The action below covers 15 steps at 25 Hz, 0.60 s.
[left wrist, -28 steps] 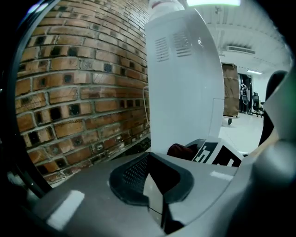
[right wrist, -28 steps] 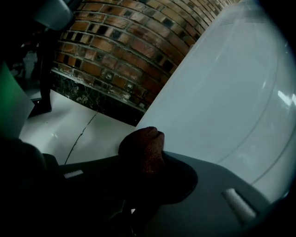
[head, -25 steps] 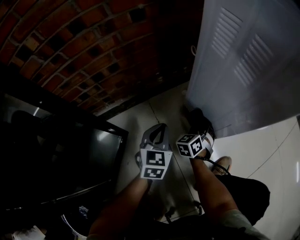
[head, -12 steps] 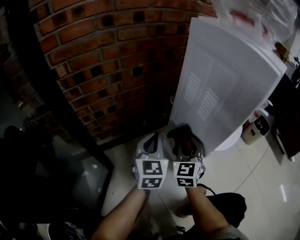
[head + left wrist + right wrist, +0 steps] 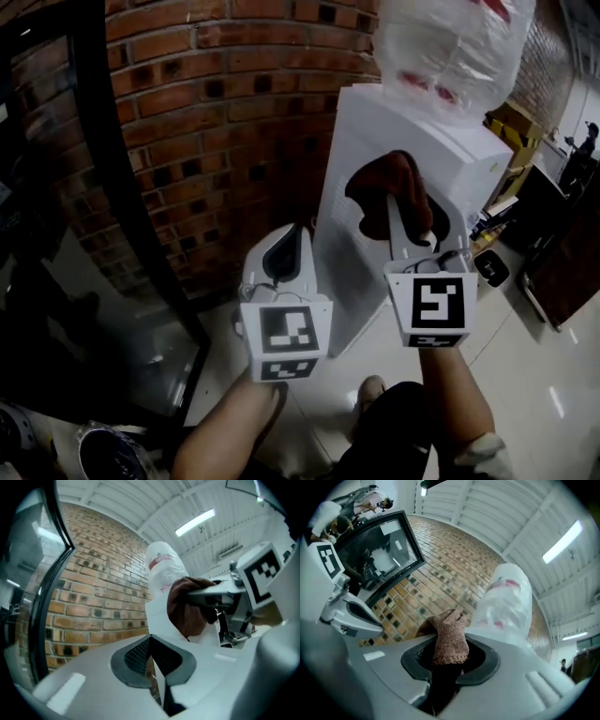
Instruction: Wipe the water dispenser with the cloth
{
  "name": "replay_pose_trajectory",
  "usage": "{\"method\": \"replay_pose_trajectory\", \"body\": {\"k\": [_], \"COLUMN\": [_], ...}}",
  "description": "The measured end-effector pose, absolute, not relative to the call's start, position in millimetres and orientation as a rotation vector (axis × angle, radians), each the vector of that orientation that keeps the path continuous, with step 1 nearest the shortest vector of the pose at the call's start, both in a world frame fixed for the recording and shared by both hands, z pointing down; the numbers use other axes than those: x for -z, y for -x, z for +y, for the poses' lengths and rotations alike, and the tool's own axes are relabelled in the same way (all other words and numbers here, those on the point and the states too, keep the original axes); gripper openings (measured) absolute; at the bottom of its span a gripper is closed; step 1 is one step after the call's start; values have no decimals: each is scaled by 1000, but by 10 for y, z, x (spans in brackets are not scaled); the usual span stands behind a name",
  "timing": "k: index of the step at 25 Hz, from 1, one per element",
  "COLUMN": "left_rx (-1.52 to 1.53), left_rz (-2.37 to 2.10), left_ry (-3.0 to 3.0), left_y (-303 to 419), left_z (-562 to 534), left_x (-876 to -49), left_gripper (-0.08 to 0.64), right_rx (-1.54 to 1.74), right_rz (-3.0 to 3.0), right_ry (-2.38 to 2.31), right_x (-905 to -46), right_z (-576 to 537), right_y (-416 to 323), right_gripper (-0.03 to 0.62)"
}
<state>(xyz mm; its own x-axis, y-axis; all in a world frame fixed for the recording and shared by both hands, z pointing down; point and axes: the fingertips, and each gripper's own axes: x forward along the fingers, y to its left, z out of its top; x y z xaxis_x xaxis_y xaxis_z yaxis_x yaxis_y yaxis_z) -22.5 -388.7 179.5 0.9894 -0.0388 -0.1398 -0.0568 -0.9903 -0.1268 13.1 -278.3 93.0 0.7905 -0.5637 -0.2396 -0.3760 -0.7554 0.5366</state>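
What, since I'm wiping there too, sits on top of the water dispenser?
A plastic-wrapped bottle stands on the water dispenser. The wrapping hides where bottle and top meet.

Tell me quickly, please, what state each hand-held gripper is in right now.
Left hand-held gripper: closed, nothing between its jaws.
Right hand-held gripper: closed on the brown cloth.

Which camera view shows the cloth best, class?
The right gripper view: the cloth sits central, clamped in the right gripper, its knit visible. The head view shows only a dark bunch; the left gripper view shows its side.
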Motion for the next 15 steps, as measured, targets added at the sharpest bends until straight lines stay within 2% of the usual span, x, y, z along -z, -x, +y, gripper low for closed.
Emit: {"method": "replay_pose_trajectory", "body": {"k": [6, 11, 15], "left_rx": [-265, -286, -224], "left_rz": [-22, -58, -54], "left_ry": [2940, 2890, 2900], "left_y": [273, 254, 244], "left_z": [-3495, -3249, -3194], "left_x": [-1054, -748, -979], "left_gripper": [0, 0, 0], "right_rx": [615, 567, 585], "right_rz": [-537, -532, -542], "right_ry": [-2439, -2381, -2342], "right_x": [20, 53, -141], "right_z": [-2439, -2393, -2385], "right_y": [-283, -360, -269], "right_gripper": [104, 104, 101]}}
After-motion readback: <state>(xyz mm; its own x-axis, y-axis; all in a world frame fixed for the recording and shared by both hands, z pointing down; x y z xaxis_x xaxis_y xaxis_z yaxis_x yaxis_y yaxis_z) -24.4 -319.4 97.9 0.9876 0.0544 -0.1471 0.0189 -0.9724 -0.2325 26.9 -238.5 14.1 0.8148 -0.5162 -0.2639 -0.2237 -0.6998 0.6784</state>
